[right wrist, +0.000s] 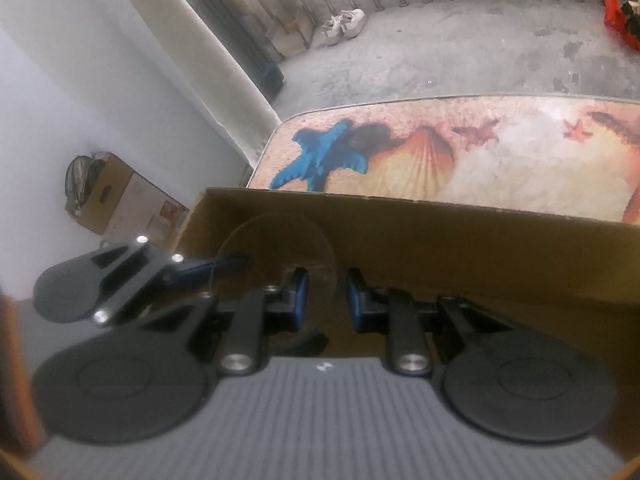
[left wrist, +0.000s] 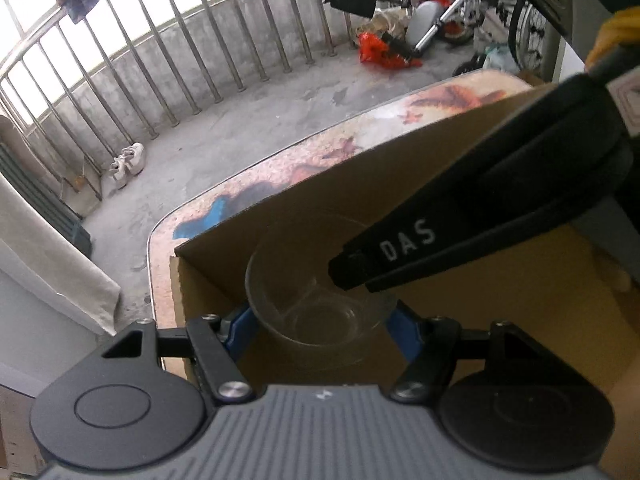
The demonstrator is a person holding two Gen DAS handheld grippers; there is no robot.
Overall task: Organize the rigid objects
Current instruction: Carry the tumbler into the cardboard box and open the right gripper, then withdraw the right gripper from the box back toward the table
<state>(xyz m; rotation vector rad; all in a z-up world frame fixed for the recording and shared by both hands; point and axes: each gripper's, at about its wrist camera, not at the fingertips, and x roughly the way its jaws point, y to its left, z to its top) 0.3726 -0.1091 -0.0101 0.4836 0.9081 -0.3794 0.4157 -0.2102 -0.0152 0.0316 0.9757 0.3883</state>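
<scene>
Clear glass bowl (left wrist: 316,304): smooth, glossy, transparent. Brown cardboard box (left wrist: 472,148): matt, plain paperboard with raw cut edges. Table top with printed seashell pattern (right wrist: 500,156): smooth, slightly glossy. Left gripper (left wrist: 320,320): matt black plastic arms, ribbed grey housing, bright metal screws, blue pads. Grey concrete floor (left wrist: 224,136): rough, stained. Metal railing bars (left wrist: 168,52): dull sheen.

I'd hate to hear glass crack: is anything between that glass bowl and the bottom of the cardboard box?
Nothing visible. The glass bowl, gripped by the left gripper, hangs inside the cardboard box, with only bare cardboard showing through it. The right gripper reaches in at the bowl's rim, not beneath it.
</scene>
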